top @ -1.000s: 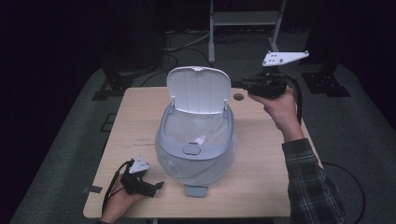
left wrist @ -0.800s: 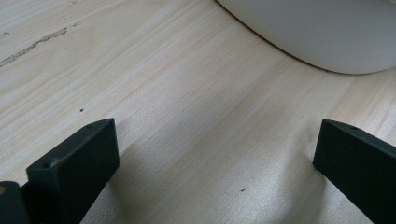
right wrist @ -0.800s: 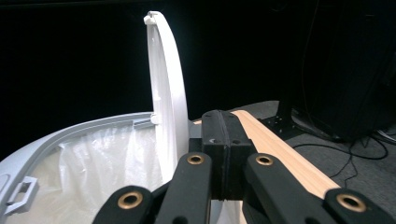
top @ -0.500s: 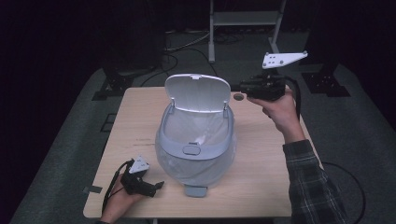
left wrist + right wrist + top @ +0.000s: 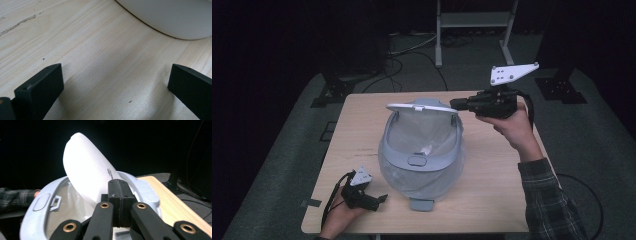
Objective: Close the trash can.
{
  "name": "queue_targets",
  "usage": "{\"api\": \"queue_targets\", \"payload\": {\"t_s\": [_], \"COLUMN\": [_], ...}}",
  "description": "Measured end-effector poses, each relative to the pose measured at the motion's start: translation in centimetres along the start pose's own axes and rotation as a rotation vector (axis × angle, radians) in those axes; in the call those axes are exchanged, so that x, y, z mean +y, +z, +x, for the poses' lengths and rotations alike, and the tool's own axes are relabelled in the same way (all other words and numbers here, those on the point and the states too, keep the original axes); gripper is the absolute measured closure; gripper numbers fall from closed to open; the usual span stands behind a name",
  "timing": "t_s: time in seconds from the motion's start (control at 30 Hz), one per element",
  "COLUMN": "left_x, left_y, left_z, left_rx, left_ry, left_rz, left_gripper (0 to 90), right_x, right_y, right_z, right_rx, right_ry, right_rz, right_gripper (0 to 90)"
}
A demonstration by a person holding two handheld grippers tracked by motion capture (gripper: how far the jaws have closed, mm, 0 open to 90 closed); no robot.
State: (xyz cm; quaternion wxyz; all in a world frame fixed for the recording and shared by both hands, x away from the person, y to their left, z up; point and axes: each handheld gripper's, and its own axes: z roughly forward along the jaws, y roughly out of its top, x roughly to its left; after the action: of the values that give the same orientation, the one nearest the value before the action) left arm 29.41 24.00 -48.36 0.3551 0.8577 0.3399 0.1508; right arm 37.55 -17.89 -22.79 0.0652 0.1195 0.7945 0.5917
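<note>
A pale grey-blue lidded bin (image 5: 422,160) with a clear liner bag stands in the middle of the light wooden worktop (image 5: 497,180), its foot pedal (image 5: 421,203) pointing toward the person's edge. Its white lid (image 5: 418,107) is hinged at the far side and tilted partway over the opening, seen nearly edge-on from the high view. The right claw (image 5: 457,104), held in the right hand (image 5: 511,125) above the far right part of the worktop, points leftward at the lid's right end; in the right gripper view its two black jaws are pressed flat together with nothing between them, their tips right at the lid (image 5: 87,167) (whether they actually touch it cannot be told). The bin's rim (image 5: 40,202) and front latch show below the lid there. The left claw (image 5: 381,198) lies low near the front left corner of the worktop, gripped by the left hand (image 5: 339,212), aimed toward the bin's base. In the left gripper view its jaws are spread wide over bare wood (image 5: 100,62), with the bin's rounded wall (image 5: 170,17) just ahead.
</note>
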Motion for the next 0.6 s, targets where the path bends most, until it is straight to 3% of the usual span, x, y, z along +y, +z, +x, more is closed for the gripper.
{"api": "queue_targets", "payload": {"t_s": [0.33,0.6], "left_x": [0.0,0.0], "left_y": [0.0,0.0], "left_z": [0.0,0.0], "left_rx": [0.000,0.000], "left_ry": [0.000,0.000], "left_rz": [0.000,0.000], "left_gripper": [0.0,0.0], "right_x": [-0.6,-0.4], "right_y": [0.3,1.3], "right_z": [1.1,3.1], "right_rx": [0.046,0.085], "right_ry": [0.010,0.004], "right_rz": [0.018,0.064], "right_gripper": [89.8,89.8]}}
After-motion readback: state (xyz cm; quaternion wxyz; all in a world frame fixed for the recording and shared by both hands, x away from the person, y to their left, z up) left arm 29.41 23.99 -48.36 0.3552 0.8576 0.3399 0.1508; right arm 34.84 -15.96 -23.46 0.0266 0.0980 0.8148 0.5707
